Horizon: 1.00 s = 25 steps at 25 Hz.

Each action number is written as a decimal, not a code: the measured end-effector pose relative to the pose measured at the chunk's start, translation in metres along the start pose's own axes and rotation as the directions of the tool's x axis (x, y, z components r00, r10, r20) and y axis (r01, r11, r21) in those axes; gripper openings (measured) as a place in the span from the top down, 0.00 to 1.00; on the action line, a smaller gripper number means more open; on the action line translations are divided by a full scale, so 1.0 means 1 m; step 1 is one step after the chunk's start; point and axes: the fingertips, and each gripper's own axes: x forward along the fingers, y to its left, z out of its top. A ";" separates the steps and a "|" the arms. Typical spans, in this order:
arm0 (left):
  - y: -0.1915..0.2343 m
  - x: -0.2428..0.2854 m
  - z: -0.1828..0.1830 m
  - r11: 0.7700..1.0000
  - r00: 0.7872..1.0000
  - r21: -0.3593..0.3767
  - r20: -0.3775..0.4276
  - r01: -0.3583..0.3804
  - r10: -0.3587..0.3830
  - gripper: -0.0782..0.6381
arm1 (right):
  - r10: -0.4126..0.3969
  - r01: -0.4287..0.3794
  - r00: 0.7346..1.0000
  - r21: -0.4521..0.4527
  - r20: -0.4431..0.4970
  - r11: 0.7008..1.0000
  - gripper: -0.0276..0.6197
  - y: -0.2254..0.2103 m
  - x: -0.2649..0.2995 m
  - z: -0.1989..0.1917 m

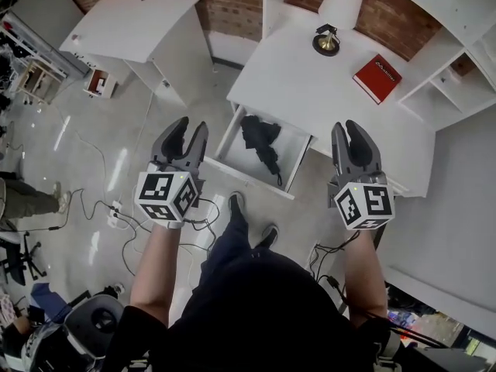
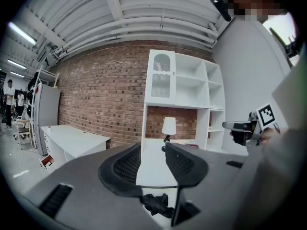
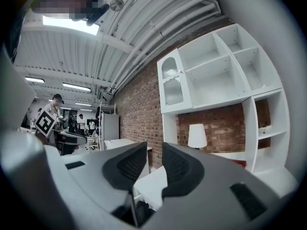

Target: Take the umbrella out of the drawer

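Observation:
A black folded umbrella lies in the open white drawer that sticks out from the front of the white desk. My left gripper hovers to the left of the drawer, jaws apart with nothing between them. My right gripper hangs to the right of the drawer, over the desk's front edge, and is also open and empty. In the left gripper view the umbrella shows below the left gripper. The right gripper view catches only a dark bit of the umbrella under the right gripper.
On the desk stand a lamp and a red book. White shelving rises at the desk's right. A second white table stands at the back left. Cables trail on the floor by my feet.

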 end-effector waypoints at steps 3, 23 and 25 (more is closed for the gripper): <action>0.013 0.029 -0.009 0.999 0.999 -0.016 -0.025 0.029 -0.029 0.67 | -0.029 0.029 1.000 -0.018 -0.007 0.999 0.81 -0.006 0.021 0.004; 0.017 0.190 -0.195 0.809 0.815 -0.564 -0.386 0.162 -0.432 0.64 | -0.287 0.282 0.955 -0.067 -0.071 0.957 0.84 -0.053 0.115 -0.017; 0.006 0.196 -0.218 0.805 0.783 -0.578 -0.436 0.135 -0.444 0.62 | -0.294 0.291 0.953 -0.046 -0.074 0.955 0.84 -0.065 0.118 -0.026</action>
